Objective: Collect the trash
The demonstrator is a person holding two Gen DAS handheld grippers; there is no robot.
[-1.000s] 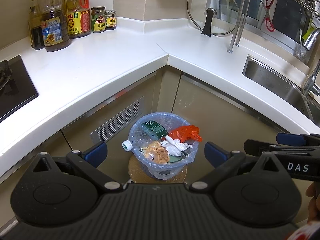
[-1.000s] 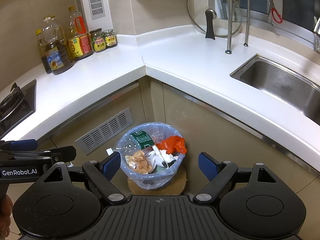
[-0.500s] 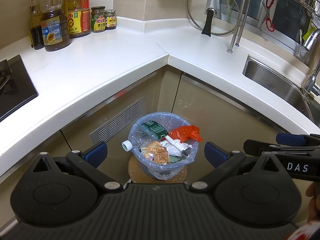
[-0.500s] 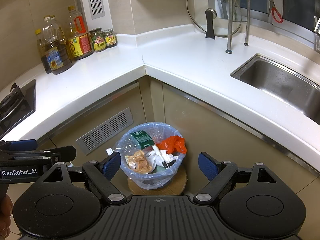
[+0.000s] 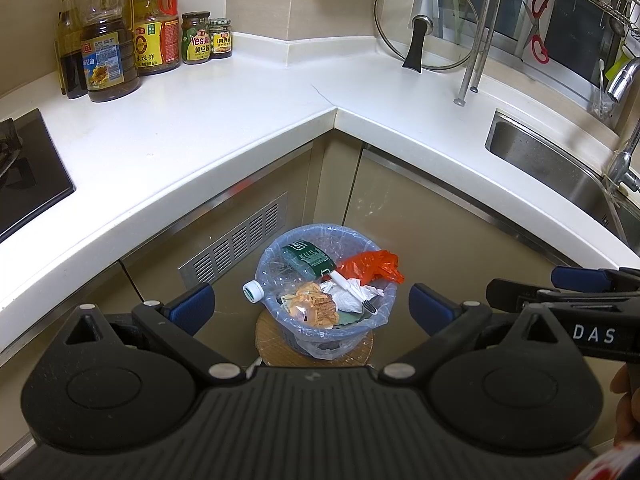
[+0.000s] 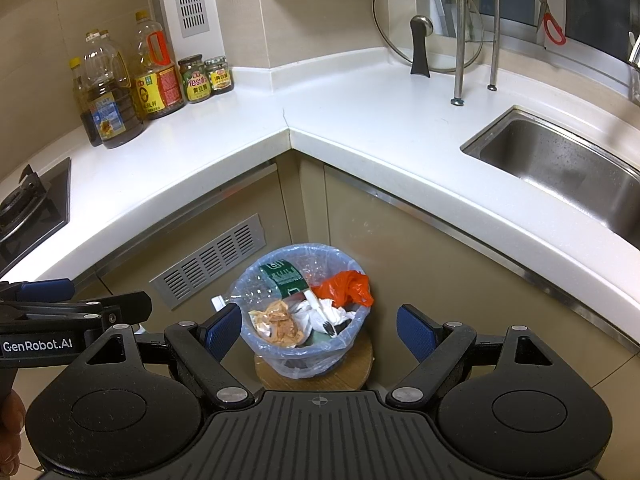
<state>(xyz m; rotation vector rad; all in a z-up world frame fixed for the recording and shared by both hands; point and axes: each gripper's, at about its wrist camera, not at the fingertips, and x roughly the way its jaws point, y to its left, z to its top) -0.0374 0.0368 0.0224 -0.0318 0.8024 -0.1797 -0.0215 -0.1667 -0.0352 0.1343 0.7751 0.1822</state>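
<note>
beige cabinet fronts met at the kitchen corner, and both grippers hung above the floor there with jaws wide apart, holding nothing: the left gripper (image 5: 312, 306) and the right gripper (image 6: 319, 330). just beyond them the bin (image 5: 374, 314), lined with a clear bag, stood on a round wooden board (image 5: 360, 354) and was heaped with wrappers, tissue and an orange bag. the white countertop (image 5: 224, 112) farther back showed no loose trash, so gathering looked done; lifting out the bag likely remained.
</note>
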